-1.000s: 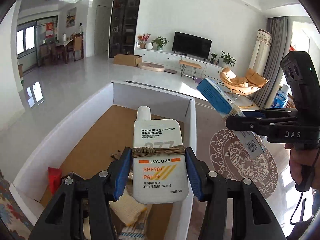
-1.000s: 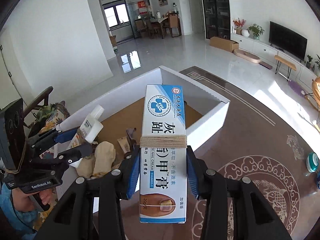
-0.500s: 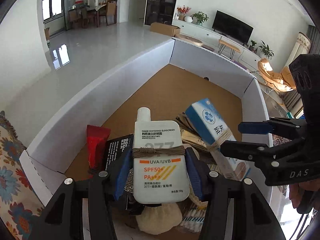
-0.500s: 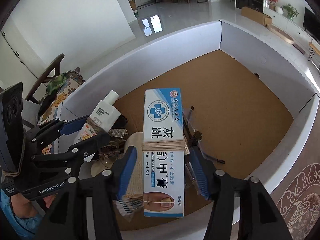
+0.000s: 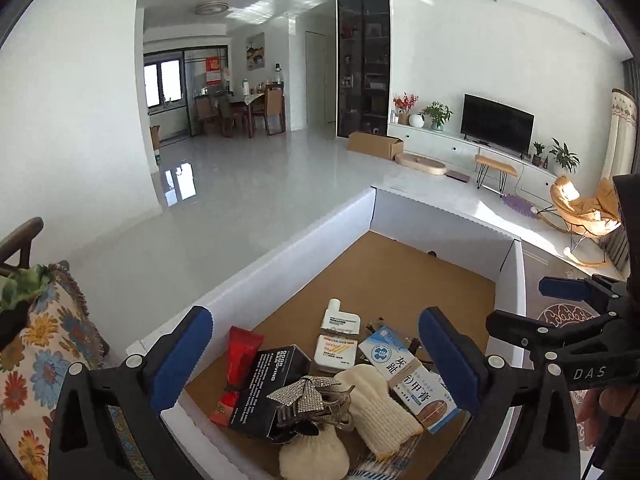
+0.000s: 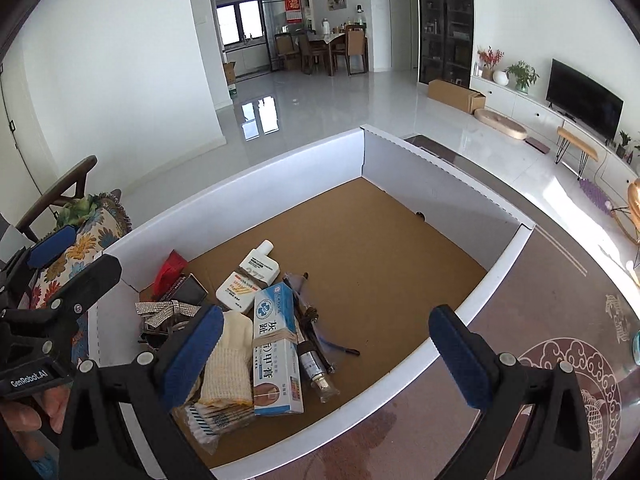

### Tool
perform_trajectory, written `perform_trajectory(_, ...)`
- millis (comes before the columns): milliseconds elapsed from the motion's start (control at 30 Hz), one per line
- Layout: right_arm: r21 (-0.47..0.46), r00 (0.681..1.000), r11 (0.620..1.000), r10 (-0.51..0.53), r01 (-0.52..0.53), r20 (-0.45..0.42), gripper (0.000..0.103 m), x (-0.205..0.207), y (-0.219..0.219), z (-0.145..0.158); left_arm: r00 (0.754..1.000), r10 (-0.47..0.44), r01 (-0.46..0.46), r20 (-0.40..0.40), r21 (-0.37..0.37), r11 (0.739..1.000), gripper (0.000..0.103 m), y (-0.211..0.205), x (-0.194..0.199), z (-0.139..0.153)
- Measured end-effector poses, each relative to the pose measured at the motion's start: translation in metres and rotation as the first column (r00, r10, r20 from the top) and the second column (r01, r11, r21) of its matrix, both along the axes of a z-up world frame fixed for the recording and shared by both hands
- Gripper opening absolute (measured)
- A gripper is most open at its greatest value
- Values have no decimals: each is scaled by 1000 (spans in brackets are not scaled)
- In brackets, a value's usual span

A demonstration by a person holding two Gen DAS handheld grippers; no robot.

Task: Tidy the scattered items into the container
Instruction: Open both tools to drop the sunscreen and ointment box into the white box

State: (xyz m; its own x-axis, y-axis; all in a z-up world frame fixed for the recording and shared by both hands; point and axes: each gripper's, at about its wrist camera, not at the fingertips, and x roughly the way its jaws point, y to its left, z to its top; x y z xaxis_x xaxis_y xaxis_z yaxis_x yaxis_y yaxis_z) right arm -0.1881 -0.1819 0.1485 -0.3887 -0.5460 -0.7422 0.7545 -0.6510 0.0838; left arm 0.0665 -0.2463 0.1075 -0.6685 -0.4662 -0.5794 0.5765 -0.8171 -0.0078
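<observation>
A white-walled cardboard container (image 5: 440,220) (image 6: 420,176) with a brown floor lies below both grippers. The white sunscreen bottle (image 5: 336,340) (image 6: 248,280) and the blue-and-white nail cream box (image 5: 412,380) (image 6: 274,344) lie inside it on the pile of items. My left gripper (image 5: 315,320) (image 6: 86,250) hangs over the near corner, its jaws opening wide, with nothing pressed between them. My right gripper (image 6: 326,314) (image 5: 520,304) hovers over the pile, its jaws also opening, and its pads touch nothing.
The pile also holds a red tube (image 5: 240,356), a black box (image 5: 272,384), a rhinestone bow clip (image 5: 304,394), cream knitted socks (image 5: 376,404), cotton swabs (image 6: 212,416) and a small vial (image 6: 316,368). A floral cushion (image 5: 36,352) sits left; a patterned rug (image 6: 560,380) right.
Both grippers have opened wide. The sunscreen bottle and the nail cream box have left the jaws and now lie in the container. Both grippers have drawn back from the pile.
</observation>
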Motion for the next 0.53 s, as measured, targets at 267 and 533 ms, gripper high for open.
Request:
perform_trajectory(267,63,1000,998,25,-25,6,103,4,-3,-12,996,74,-76,54,25,997,103,-1,-1,-6)
perform_trajectory(533,69,999,997,32,-32,-5,103,7,-9,-15,976,215,-215,35,7,977,103,-11,17,-9)
